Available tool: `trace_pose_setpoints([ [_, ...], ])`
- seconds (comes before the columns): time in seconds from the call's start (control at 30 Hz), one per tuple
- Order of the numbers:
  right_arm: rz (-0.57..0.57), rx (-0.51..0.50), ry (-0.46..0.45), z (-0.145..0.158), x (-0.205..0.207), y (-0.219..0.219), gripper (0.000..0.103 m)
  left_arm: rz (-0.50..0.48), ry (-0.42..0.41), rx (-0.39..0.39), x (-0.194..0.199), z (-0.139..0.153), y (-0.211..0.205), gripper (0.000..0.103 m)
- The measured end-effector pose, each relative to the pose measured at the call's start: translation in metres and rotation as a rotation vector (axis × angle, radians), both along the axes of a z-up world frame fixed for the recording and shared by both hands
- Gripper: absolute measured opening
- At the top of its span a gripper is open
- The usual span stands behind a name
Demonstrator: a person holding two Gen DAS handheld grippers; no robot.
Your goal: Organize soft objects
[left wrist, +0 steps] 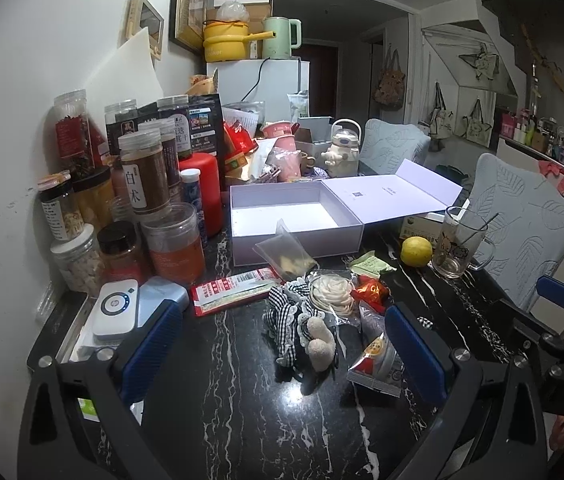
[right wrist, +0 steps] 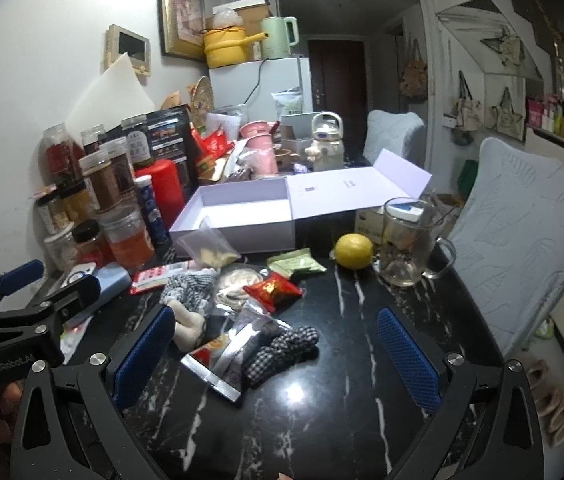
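Two soft things lie just in front of my left gripper (left wrist: 282, 344), a checked scrunchie (left wrist: 288, 320) with a cream plush piece (left wrist: 320, 342), both on the near side of the open white box (left wrist: 296, 220); I would nip the fabric alone, clear of the foil packets. From the right, my right gripper (right wrist: 277, 356) hovers spread and empty over another checked scrunchie (right wrist: 282, 350), nearer than the box (right wrist: 241, 212).

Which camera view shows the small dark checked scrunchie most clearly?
The right wrist view. There the small dark checked scrunchie lies whole on the black marble table, partly resting on silver packets. In the left wrist view only a sliver shows behind the left gripper's right finger.
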State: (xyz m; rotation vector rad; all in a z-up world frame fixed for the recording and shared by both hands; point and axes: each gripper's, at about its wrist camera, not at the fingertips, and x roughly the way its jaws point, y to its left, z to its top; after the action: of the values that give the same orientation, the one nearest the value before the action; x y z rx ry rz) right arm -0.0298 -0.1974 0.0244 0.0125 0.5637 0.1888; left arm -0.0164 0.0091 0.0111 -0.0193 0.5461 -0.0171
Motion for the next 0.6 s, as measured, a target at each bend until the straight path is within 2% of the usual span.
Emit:
trace_pose_setpoints([
  [0.6, -0.027, -0.006, 0.021, -0.0069, 0.0026, -0.0076, 0.103, -0.004, 0.006, 0.019, -0.0003, -0.0052, -0.0089, 0.103],
])
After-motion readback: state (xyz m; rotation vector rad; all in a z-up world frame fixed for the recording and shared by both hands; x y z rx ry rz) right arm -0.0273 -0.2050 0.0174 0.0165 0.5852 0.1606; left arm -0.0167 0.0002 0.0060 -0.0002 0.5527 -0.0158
